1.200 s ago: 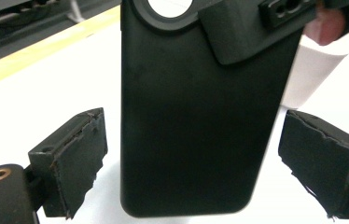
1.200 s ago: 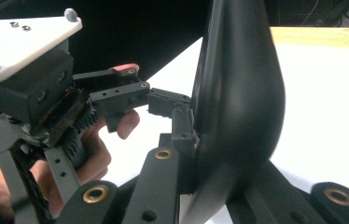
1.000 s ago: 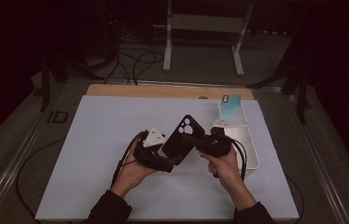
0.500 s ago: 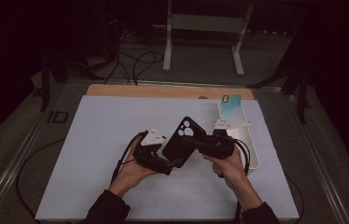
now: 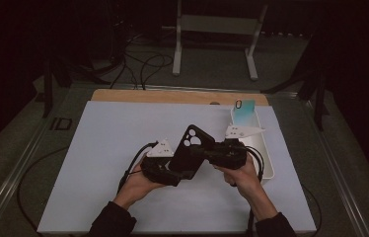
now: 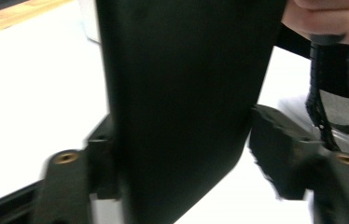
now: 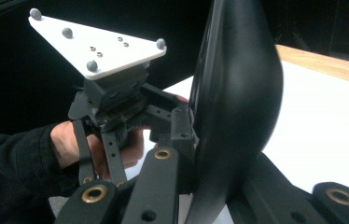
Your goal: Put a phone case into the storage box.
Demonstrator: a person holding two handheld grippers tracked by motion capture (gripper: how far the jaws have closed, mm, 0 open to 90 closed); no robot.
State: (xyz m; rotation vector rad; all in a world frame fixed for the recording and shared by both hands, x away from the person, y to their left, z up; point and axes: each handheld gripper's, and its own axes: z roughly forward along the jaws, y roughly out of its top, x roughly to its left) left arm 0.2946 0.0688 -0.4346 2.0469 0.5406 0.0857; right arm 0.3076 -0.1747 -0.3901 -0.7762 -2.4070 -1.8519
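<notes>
Gripping opposite edges of the black phone case (image 5: 188, 150), left gripper (image 5: 168, 168) and right gripper (image 5: 203, 151) hold it aloft; judged light, flexible, slippery.

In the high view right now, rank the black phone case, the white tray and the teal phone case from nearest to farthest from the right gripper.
1. The black phone case, on the right gripper's left, sits between its jaws.
2. The white tray, just beside the gripper on its right, at the mat's right edge.
3. The teal phone case, farthest, upright at the tray's far end.
</notes>
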